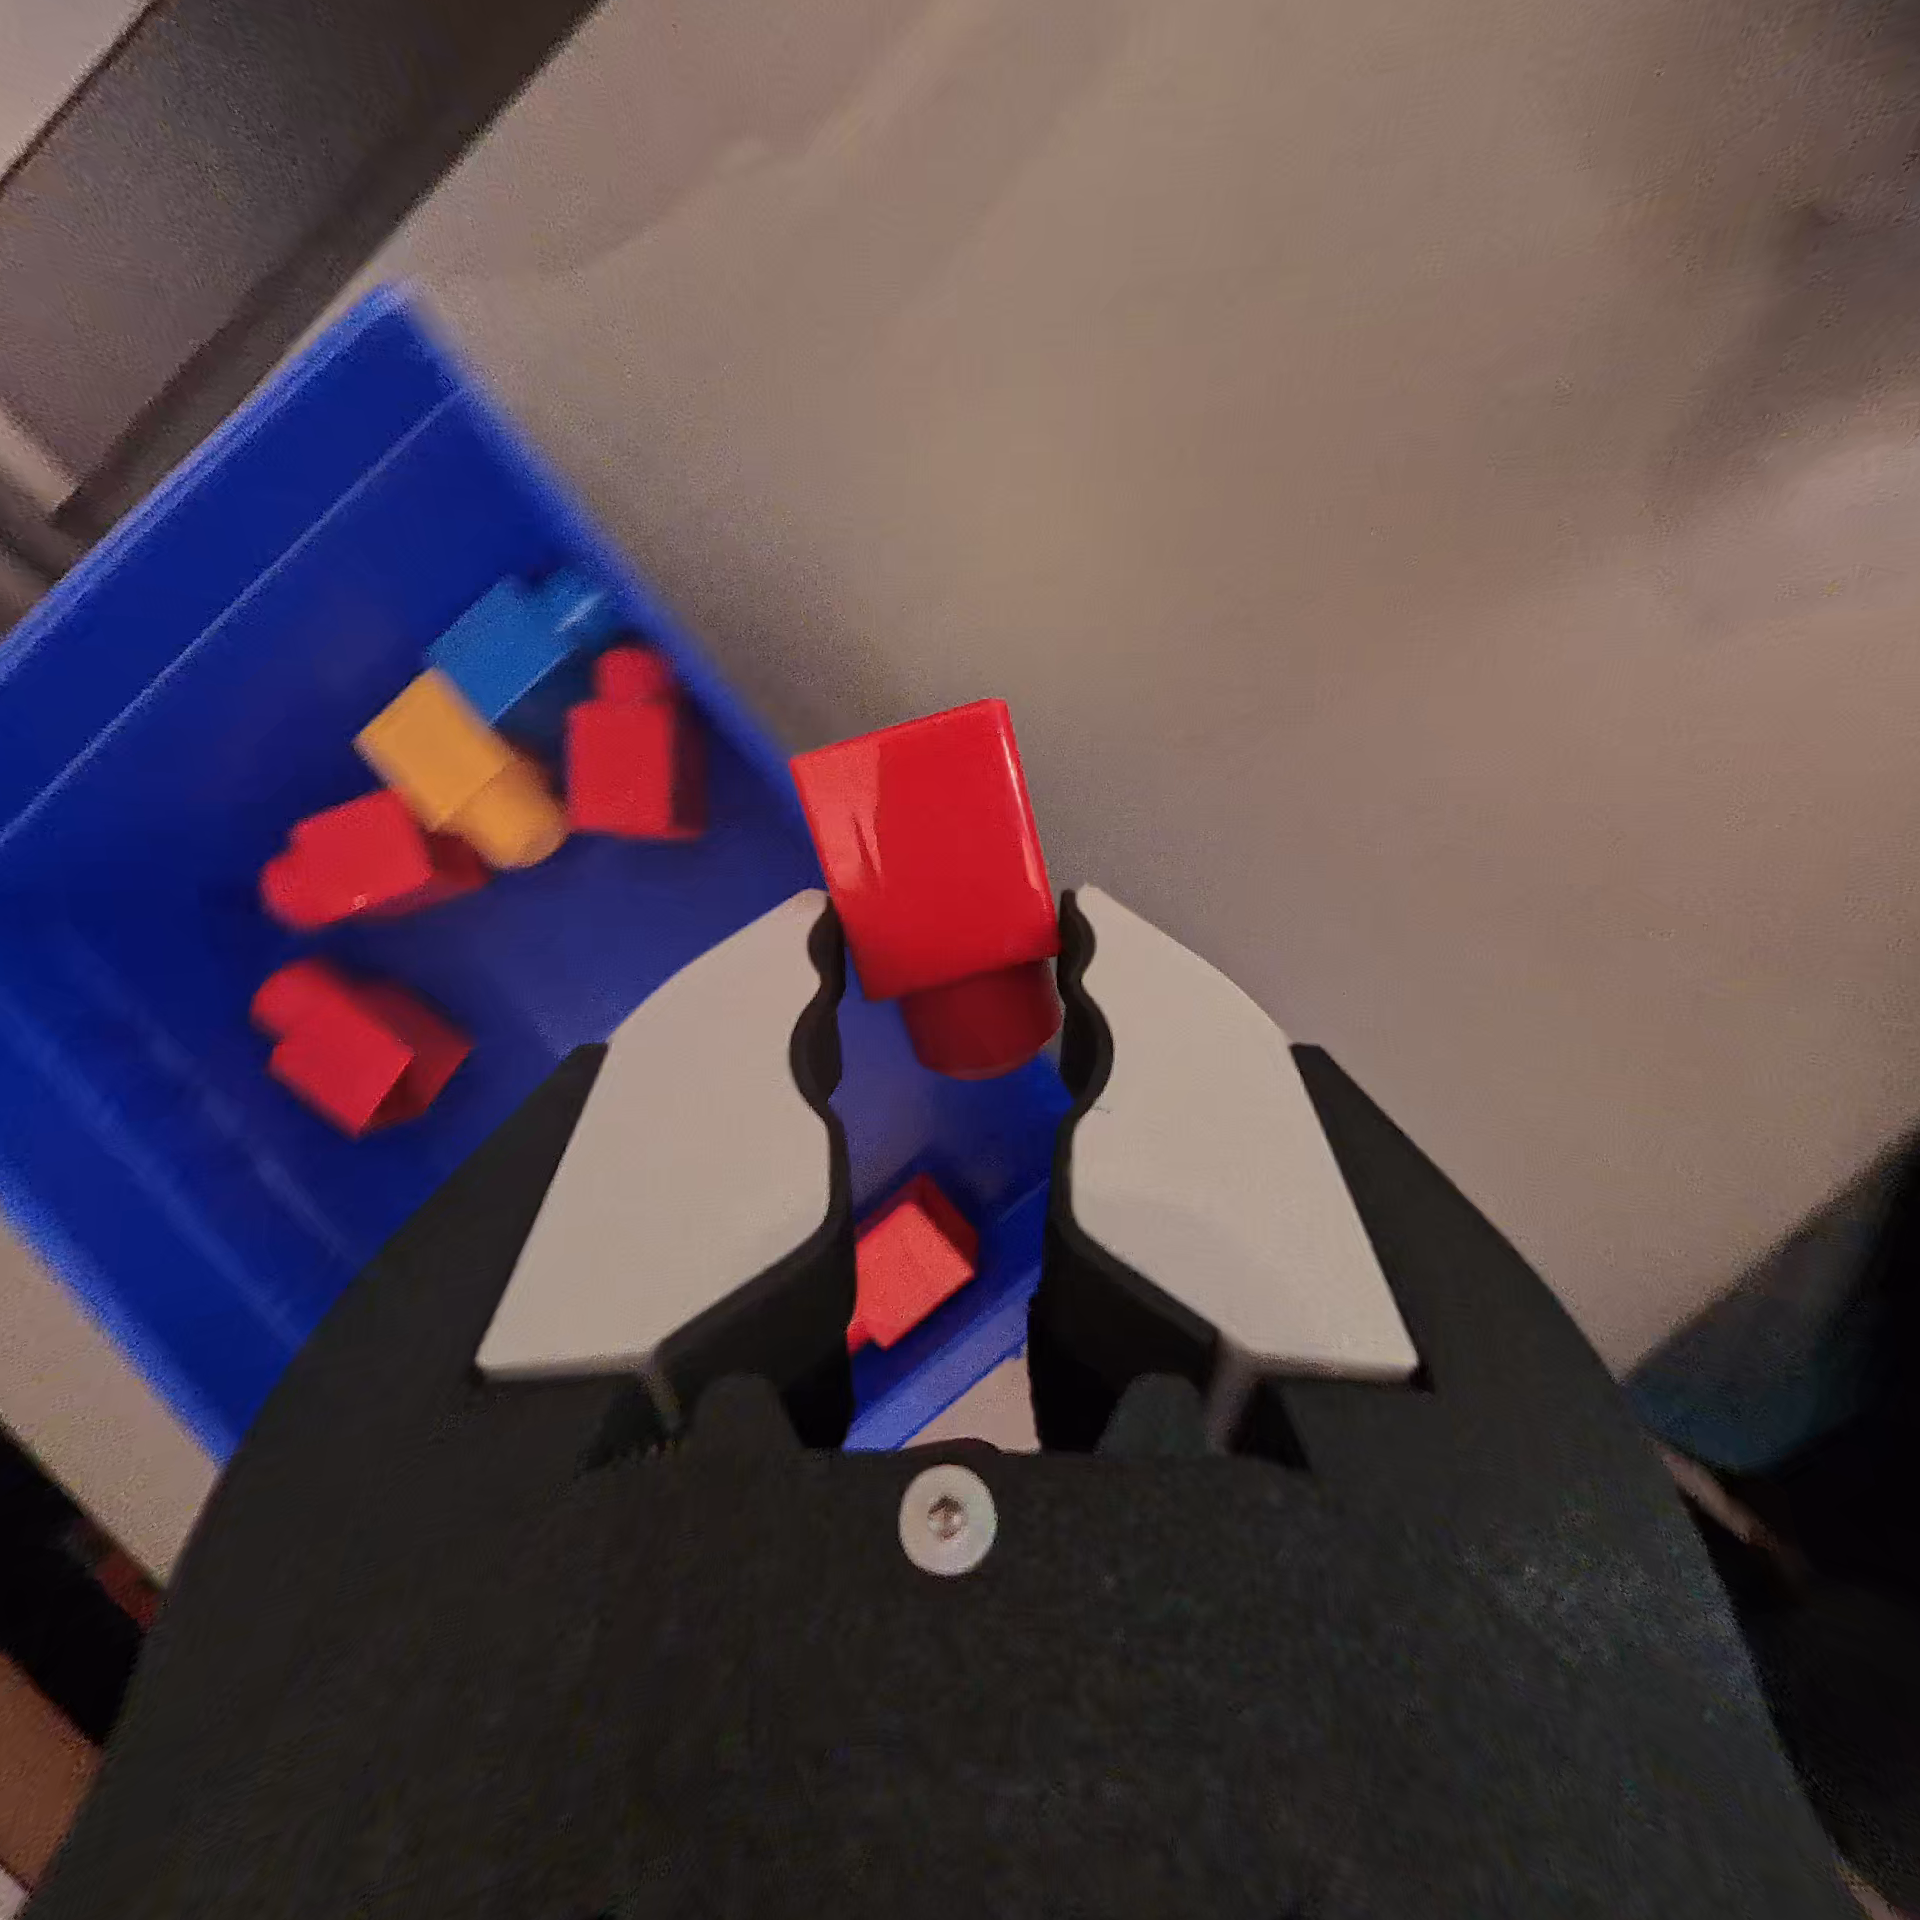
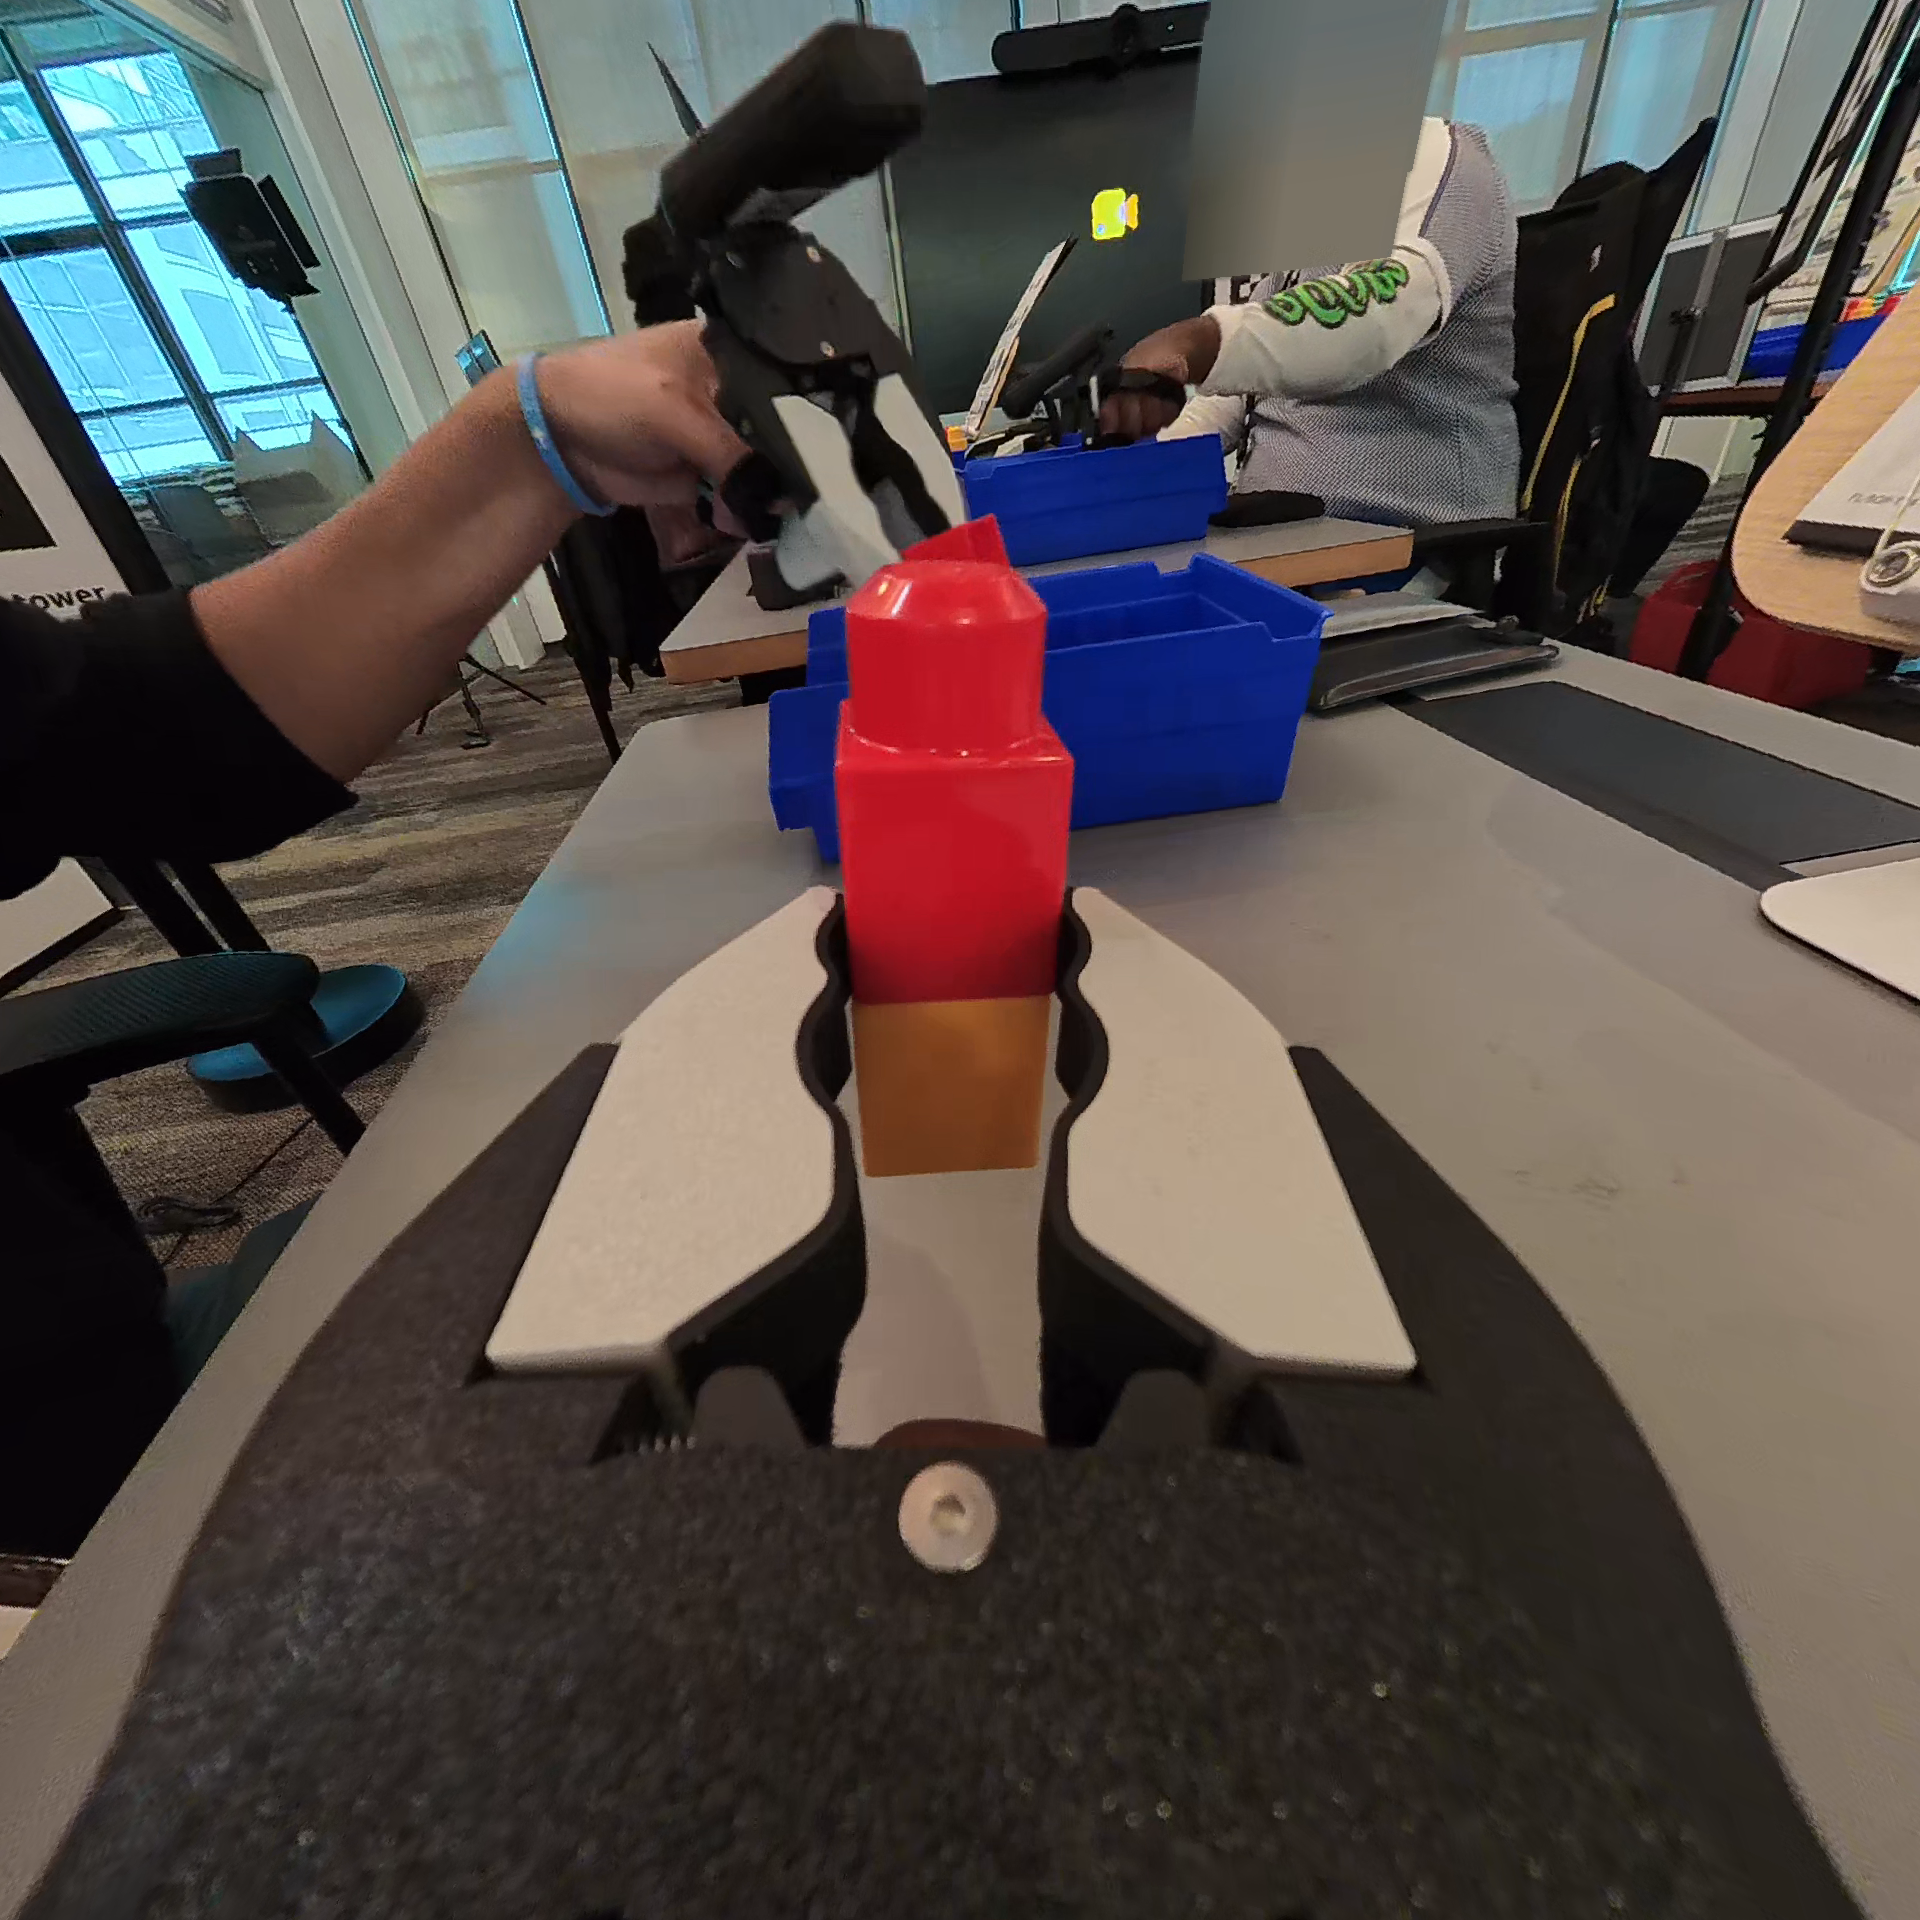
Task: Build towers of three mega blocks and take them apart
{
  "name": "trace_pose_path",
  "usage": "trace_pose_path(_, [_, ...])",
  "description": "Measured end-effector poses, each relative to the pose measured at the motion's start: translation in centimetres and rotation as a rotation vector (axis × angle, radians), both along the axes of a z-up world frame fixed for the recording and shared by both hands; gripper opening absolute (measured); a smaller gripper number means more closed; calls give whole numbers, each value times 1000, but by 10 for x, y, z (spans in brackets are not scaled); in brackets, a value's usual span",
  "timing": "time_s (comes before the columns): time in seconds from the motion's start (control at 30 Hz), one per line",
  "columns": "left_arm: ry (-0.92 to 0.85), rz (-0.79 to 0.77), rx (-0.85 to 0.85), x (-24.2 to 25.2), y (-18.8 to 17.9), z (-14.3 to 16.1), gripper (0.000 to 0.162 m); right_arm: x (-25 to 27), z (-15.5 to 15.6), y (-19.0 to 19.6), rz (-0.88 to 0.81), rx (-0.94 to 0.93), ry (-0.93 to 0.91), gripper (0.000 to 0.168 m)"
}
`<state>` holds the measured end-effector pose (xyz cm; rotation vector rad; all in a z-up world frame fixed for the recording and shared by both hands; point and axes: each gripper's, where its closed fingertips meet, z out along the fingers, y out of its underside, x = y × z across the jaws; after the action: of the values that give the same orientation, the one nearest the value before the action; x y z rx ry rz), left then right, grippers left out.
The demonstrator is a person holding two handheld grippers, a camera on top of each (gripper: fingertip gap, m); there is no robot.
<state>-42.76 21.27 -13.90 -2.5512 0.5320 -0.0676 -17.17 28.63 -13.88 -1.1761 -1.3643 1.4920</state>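
Left gripper (image 1: 945,935) clamps a red block (image 1: 920,842) above the bin (image 1: 208,582); right gripper (image 2: 951,935) squeezes a red-on-orange stack (image 2: 951,883) on the tabletop (image 2: 1455,987).

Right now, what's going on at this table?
A person is stacking mega blocks. The right hand-held gripper is shut on a red block sitting on an orange block on the grey table. The left hand-held gripper holds another red block above the edge of the blue bin of loose blocks.
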Motion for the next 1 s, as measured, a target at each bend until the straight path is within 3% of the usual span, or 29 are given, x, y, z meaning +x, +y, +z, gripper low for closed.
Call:
trace_pose_path(0.17, [129, -305, -184, 70, 5, -21, 39, 1, -2, 4, -14, 4, -3, 36])
trace_pose_path(0.27, [215, -337, -240, 88, 33, -47, 39, 2, -3, 5, -20, 17, -8, 36])
trace_pose_path(0.47, [121, -356, -207, 130, 88, -100, 39, 3, -4, 7, -22, 22, -11, 36])
trace_pose_path(0.63, [97, -380, -204, 142, 95, -129, 39, 4, -6, 8, -23, 13, -12, 36])
trace_pose_path(0.87, [134, -442, -173, 145, 86, -129, 40, 3, -10, 8, -15, 4, -25, 36])
trace_pose_path(1.0, [67, -406, -134, 147, 80, -116, 53, 3, -11, 7, -11, 5, -29, 36])
